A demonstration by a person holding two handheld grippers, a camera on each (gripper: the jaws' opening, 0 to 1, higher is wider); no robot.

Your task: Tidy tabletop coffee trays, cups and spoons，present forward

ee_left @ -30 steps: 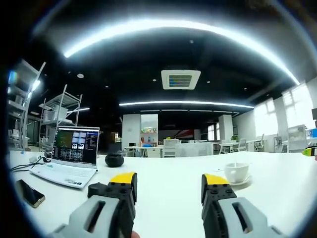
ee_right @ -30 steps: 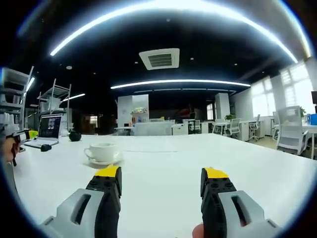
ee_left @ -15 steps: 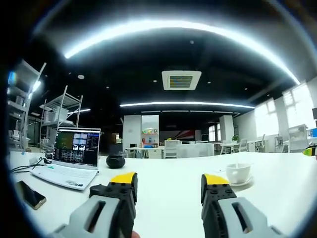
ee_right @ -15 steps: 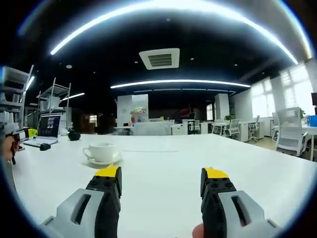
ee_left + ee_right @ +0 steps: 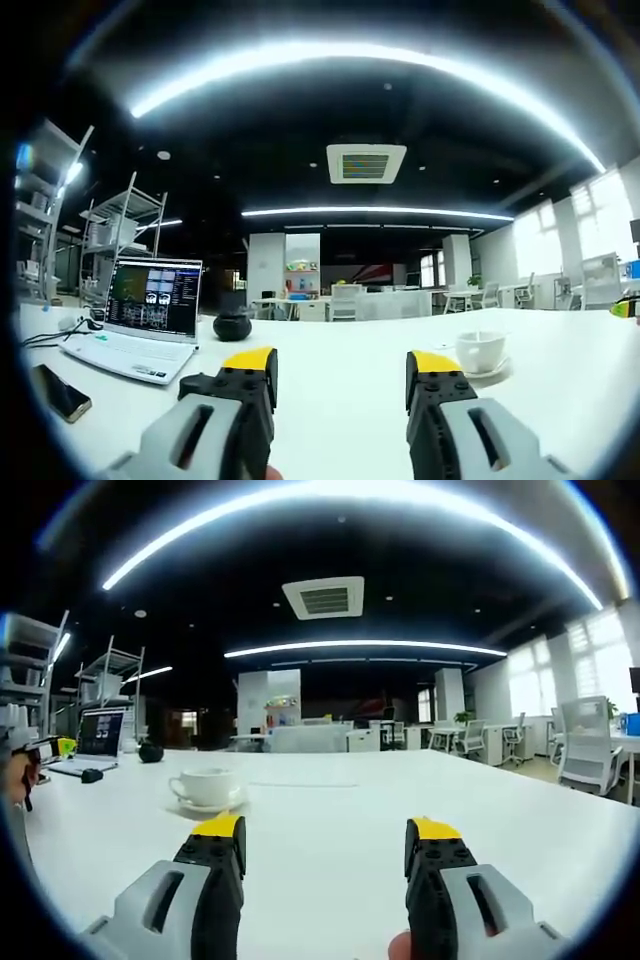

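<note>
Laptop [image 5: 150, 318], phone [image 5: 62, 391] and dark pot [image 5: 232, 324] share the table [image 5: 340, 385] with cup [image 5: 207, 784] on saucer [image 5: 205, 805]; both grippers' fingers spread, empty; spoon indiscernible.

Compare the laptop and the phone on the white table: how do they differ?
The laptop stands open with its screen lit; the phone lies flat, screen dark. The laptop is white and much larger; the phone looks dark with a bronze edge. Both rest on the table, left of the left claw.
</note>
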